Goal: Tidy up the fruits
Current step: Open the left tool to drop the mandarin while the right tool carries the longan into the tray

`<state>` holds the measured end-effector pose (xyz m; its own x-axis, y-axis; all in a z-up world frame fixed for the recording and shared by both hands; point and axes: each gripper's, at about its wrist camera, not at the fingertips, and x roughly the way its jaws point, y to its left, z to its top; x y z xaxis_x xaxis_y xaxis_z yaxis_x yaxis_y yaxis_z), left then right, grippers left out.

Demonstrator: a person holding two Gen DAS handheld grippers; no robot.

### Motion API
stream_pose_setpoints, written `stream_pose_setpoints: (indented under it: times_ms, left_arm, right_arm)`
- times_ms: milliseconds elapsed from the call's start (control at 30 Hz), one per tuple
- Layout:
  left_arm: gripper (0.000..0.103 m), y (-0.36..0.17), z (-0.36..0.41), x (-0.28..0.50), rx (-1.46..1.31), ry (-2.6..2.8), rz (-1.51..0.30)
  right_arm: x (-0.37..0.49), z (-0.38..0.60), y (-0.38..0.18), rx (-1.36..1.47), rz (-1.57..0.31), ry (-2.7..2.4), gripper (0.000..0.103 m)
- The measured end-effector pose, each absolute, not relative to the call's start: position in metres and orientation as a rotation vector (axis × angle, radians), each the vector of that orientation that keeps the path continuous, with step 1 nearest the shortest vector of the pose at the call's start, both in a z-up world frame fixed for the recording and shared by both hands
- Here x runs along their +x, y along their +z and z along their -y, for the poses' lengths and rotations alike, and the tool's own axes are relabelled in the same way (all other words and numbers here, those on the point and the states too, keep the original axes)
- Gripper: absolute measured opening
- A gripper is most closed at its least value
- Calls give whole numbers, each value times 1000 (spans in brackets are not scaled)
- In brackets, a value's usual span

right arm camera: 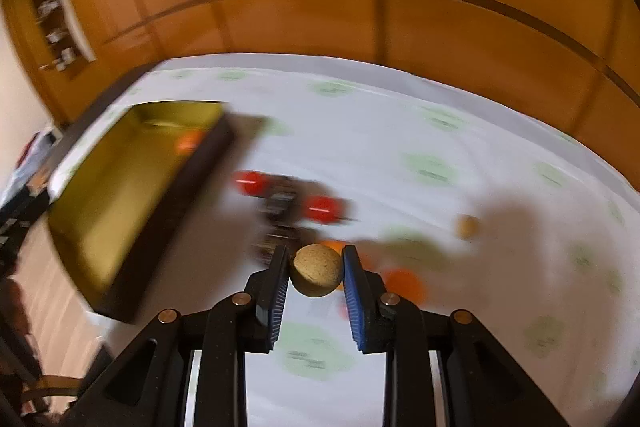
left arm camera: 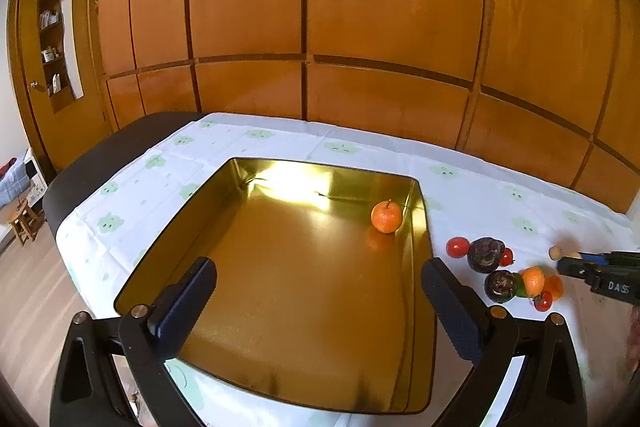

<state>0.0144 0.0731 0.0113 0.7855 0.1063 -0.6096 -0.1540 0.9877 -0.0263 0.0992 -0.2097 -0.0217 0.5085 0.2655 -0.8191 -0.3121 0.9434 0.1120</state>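
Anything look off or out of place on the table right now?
Nothing damaged or spilled. One orange sits in the gold tin; the other fruits lie clustered on the cloth beside it. The right tongs grip a tan round fruit; the left tongs are open.

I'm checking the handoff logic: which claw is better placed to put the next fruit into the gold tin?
The right claw: it is already shut on a tan round fruit. The left claw hangs open and empty over the gold tin, which holds one orange.

Motion blur smears the fruit pile (right arm camera: 296,203) and gold tin (right arm camera: 132,187).
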Motion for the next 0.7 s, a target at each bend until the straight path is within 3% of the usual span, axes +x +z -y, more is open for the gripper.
stream_pose_setpoints:
  times_ms: [300, 700]
  left_arm:
    - [103, 9, -93, 5, -89, 197, -653]
    - [103, 6, -121, -8, -116, 261, -654]
  right_arm:
    - [102, 94, -5, -64, -932, 561, 27]
    - [112, 26, -27, -146, -970, 613, 26]
